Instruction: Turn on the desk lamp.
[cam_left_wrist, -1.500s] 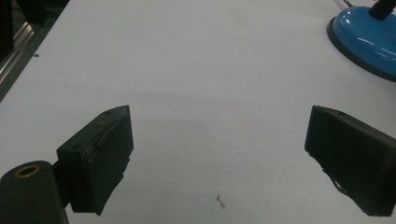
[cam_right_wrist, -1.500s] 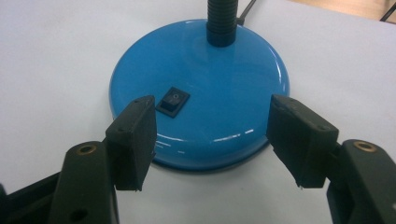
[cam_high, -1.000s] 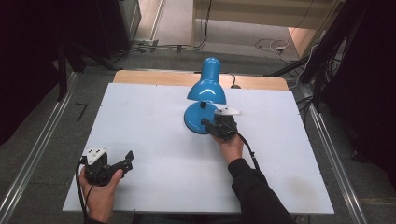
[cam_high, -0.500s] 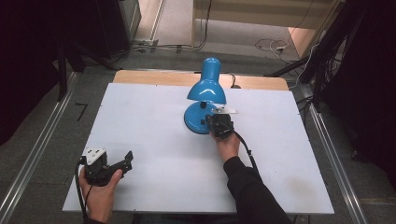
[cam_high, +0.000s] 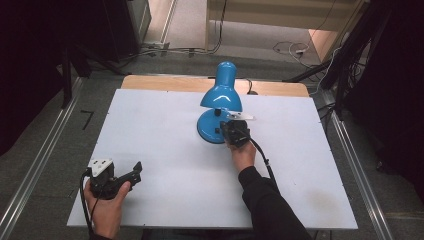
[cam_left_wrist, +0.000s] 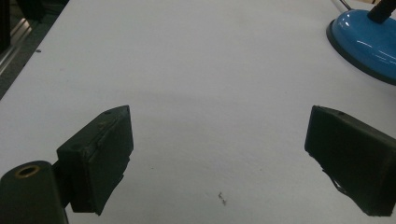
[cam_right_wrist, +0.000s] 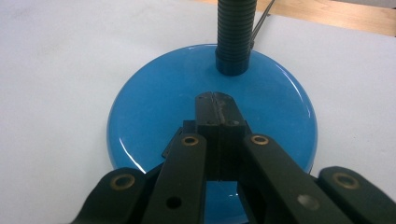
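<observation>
On the white table, big stuff first:

table (cam_high: 150, 125): plain white sheet, loads of bare room on the left and in front. A wooden strip ran along the back edge and metal rails down both sides, so anything pushed too far would've dropped off.

lamp (cam_high: 221, 95): sat toward the back, a bit right of centre, shade drooping forward over its own base. Painted metal by the look of it, glossy, so probably slick, and I'd guess bottom-heavy.

base (cam_right_wrist: 154, 98): round, shiny blue disc, flat on the table. Nothing much to pinch on top; the rim seemed the better bet for dragging.

neck (cam_right_wrist: 236, 32): ribbed, bendy type, so grabbing there would likely just flex it. Fine for aiming the shade, though.

right gripper (cam_right_wrist: 217, 100): jaws had just snapped together, clenched on nothing, tips resting over the base near a small dark switch-looking thing. Looked like a press, not a grab.

left gripper (cam_left_wrist: 219, 140): jaws spread wide, nothing between them, parked at the near left corner, well away from the lamp.
</observation>
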